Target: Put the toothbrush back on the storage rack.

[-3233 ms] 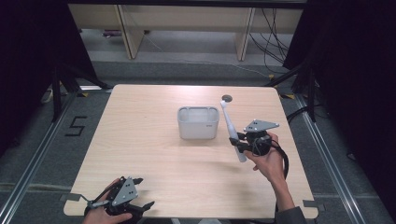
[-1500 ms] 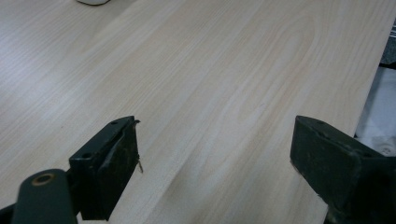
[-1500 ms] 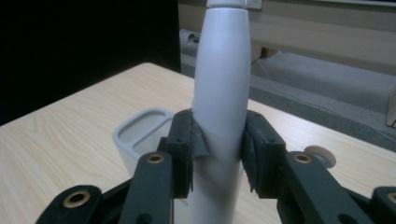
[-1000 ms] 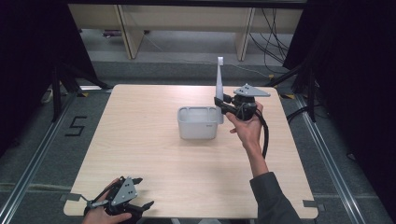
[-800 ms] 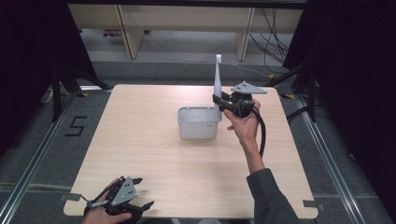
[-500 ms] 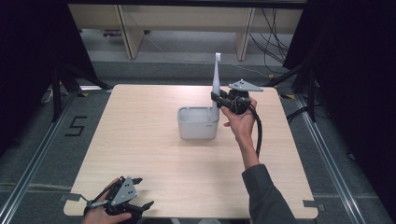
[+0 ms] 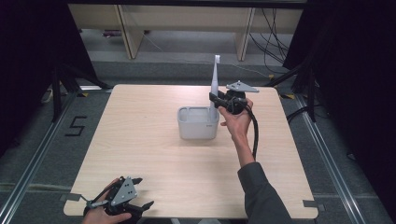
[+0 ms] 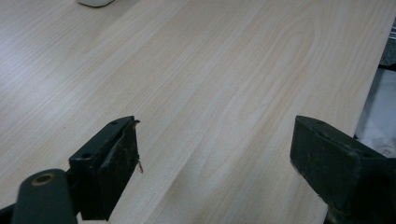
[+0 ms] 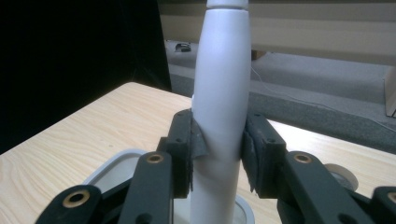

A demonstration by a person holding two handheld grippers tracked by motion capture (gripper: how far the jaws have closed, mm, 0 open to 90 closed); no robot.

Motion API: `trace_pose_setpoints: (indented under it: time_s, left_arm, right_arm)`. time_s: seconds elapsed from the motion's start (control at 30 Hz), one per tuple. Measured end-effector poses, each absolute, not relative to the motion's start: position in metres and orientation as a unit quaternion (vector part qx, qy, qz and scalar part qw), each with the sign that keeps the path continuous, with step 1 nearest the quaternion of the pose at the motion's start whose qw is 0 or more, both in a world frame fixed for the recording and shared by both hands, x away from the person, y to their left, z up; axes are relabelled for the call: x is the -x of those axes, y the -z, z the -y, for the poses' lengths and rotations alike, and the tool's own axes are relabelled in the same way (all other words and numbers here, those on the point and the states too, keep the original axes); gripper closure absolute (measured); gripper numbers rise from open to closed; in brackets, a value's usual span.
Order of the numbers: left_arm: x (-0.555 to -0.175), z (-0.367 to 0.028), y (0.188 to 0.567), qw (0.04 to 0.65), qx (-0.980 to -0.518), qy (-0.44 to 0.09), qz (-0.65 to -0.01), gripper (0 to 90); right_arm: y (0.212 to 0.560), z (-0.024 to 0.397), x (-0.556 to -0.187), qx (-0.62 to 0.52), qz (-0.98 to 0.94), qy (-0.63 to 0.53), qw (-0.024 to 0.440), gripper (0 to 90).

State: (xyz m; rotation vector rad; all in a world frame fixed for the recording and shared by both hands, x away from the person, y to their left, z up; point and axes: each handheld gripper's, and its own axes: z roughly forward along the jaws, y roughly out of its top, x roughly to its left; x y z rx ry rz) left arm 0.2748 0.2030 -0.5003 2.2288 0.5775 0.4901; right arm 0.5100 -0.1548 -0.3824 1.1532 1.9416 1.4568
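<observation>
high view: right hand-held gripper [image 7: 215,99] pinches a white toothbrush [image 7: 215,79] upright over the far right corner of a grey holder [image 7: 198,123] mid-table [image 7: 140,140]; left hand-held gripper [image 7: 140,193] at near left corner | left gripper view: jaws spread wide above bare table | right gripper view: pads [image 9: 184,149] pressed on toothbrush handle [image 9: 219,107]

Before me lies a pale wood table [image 7: 140,154]. On the grey floor at 9 o'clock of it I see a painted 5 [image 7: 75,126]. At 12 o'clock stand wooden legs [image 7: 125,28], at 1 o'clock cables [image 7: 273,28], at 3 o'clock a black curtain [image 7: 350,70]. In the right gripper view, a small pale ring [image 9: 343,175] rests on the table.
</observation>
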Motion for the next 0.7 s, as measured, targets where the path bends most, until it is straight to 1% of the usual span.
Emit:
trace_pose_setpoints:
  time_s: [0.03,0.07,0.33,0.43,0.53,0.7]
  left_arm:
    - [-0.275,-0.203,0.5,0.384,-0.874,-0.192,-0.227,14.8]
    - [-0.275,-0.203,0.5,0.383,-0.875,-0.194,-0.225,14.8]
    - [-0.275,-0.203,0.501,0.387,-0.874,-0.186,-0.228,14.8]
    - [-0.275,-0.203,0.501,0.383,-0.876,-0.189,-0.224,14.8]
    - [-0.275,-0.202,0.501,0.385,-0.875,-0.186,-0.227,14.7]
    - [-0.275,-0.203,0.501,0.385,-0.876,-0.184,-0.226,14.8]
  right_arm:
    - [0.382,0.155,-0.51,-0.418,-0.704,-0.528,0.225,66.4]
    - [0.385,0.155,-0.511,-0.418,-0.705,-0.523,0.235,66.4]
    - [0.393,0.156,-0.512,-0.425,-0.706,-0.519,0.227,66.3]
    - [0.398,0.156,-0.513,-0.421,-0.709,-0.515,0.233,66.3]
    - [0.402,0.155,-0.511,-0.426,-0.712,-0.511,0.225,66.2]
    - [0.407,0.154,-0.51,-0.417,-0.723,-0.497,0.237,66.2]
